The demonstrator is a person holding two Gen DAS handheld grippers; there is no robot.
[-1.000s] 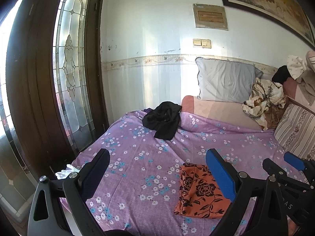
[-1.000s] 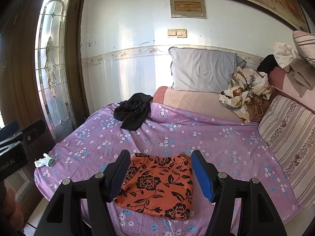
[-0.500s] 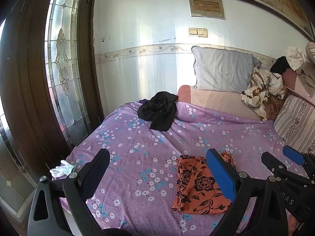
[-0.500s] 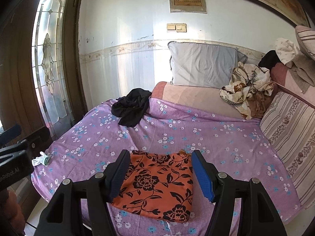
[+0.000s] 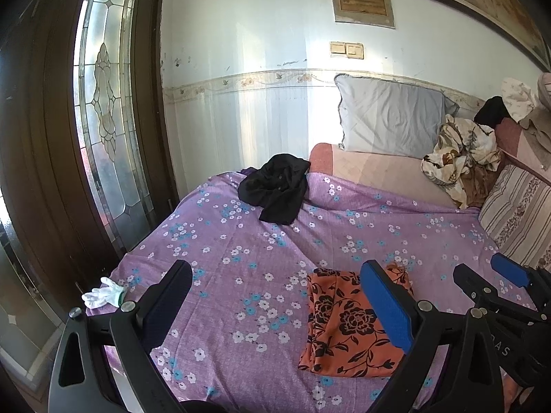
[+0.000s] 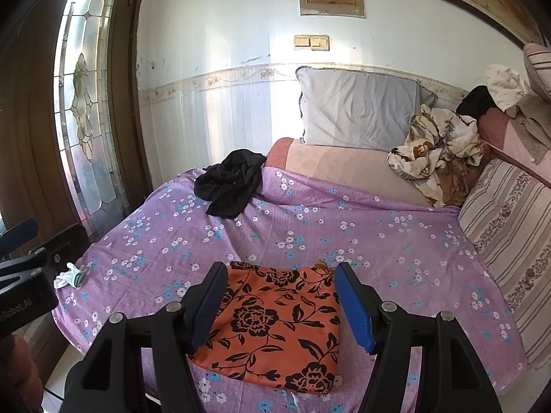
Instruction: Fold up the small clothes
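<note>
Both handheld tools had sunk a little toward the bed over the last second, so the purple flower-printed bedsheet (image 6: 396, 241) now filled more of each view and the wall less. The left gripper (image 5: 275, 296) stood with its jaws wide apart and nothing between them, only bare sheet beyond. The right gripper (image 6: 280, 296) also stood with its jaws parted and gripped nothing; its fingers framed the orange cloth with black flower print (image 6: 275, 327), which lay flat below and ahead of them, apparently untouched.

That orange cloth lay near the front edge of the bed as a neat rectangle, and it looked already folded. I judged that piece to be done, or close to it, and the slight drop of both tools to be either a last check over it or the start of a reach for the next garment.

Counted across the two views, there were:
- two grippers, each seen also at the edge of the other's camera;
- one folded orange cloth;
- one crumpled black garment (image 5: 275, 192) at the far side of the sheet, well apart from the orange one and likely the next to fold;
- one small white glove (image 5: 103, 296) at the bed's left edge;
- one grey pillow (image 5: 389, 117) against the wall;
- one striped cushion (image 6: 509, 234) on the right;
- one heap of cream patterned fabric (image 6: 434, 144) beside the pillow.
</note>
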